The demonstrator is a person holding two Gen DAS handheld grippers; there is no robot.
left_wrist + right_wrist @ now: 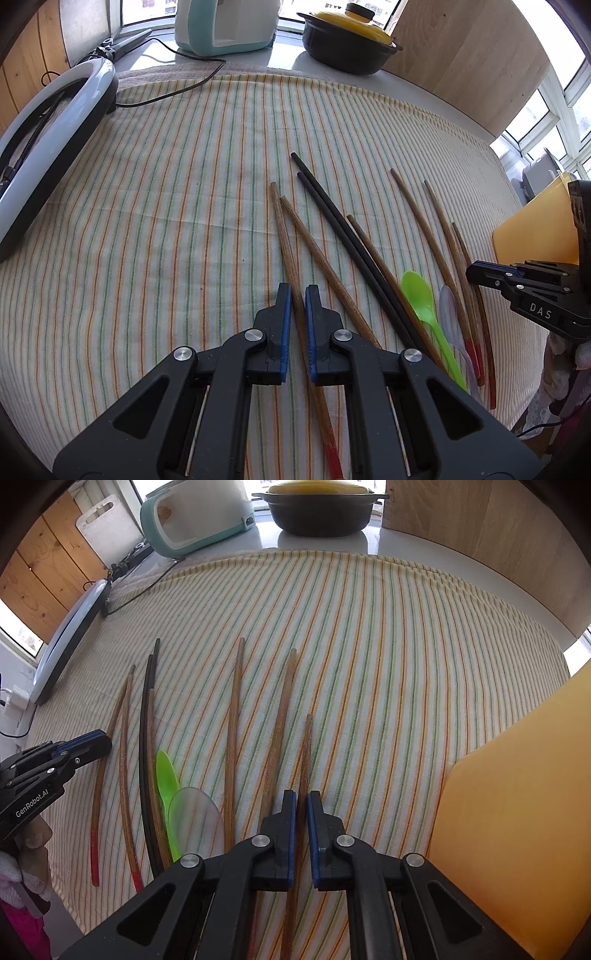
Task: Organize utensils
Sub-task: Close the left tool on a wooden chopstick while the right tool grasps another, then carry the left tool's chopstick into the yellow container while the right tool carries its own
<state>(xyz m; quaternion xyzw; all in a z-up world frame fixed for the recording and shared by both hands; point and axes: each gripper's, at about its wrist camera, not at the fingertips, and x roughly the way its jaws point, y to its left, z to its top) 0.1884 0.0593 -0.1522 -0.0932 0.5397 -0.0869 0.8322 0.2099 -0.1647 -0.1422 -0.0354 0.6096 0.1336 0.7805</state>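
Several brown wooden chopsticks with red ends, two black chopsticks (343, 229), a green plastic spoon (424, 306) and a clear plastic spoon (195, 819) lie on a striped cloth (166, 221). My left gripper (298, 295) is shut on the leftmost brown chopstick (284, 236), low over the cloth. My right gripper (302, 801) is shut on the rightmost brown chopstick (306, 749). Each gripper shows at the edge of the other's view, the right one (480, 275) and the left one (99, 742).
An orange cutting board (517, 830) stands at the right. A ring light (48, 162) lies at the left with its cable. A teal appliance (221, 26) and a black pot with a yellow lid (347, 40) stand at the back. A wooden panel (461, 62) rises behind.
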